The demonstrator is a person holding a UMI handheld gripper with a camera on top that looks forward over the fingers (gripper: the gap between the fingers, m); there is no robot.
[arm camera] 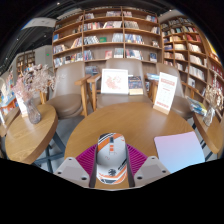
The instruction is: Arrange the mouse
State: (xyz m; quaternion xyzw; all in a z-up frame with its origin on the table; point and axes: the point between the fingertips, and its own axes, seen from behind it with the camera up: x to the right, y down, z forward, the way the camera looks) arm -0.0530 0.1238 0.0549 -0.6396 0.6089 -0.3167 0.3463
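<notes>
Your gripper (112, 165) shows two fingers (72, 170) at the base of the gripper view. Each finger is a blocky, angular body in a pale grey finish, broad at the root and narrowing toward the tip. The outer faces are plain and flat, with darker shading along the lower edges. On the inner face of each finger you carry a pad (86, 158) in magenta, its surface marked with fine dark ribbing. The two fingers are alike in shape and colour, mirror images of one another. Cables, screws and markings cannot be made out.
</notes>
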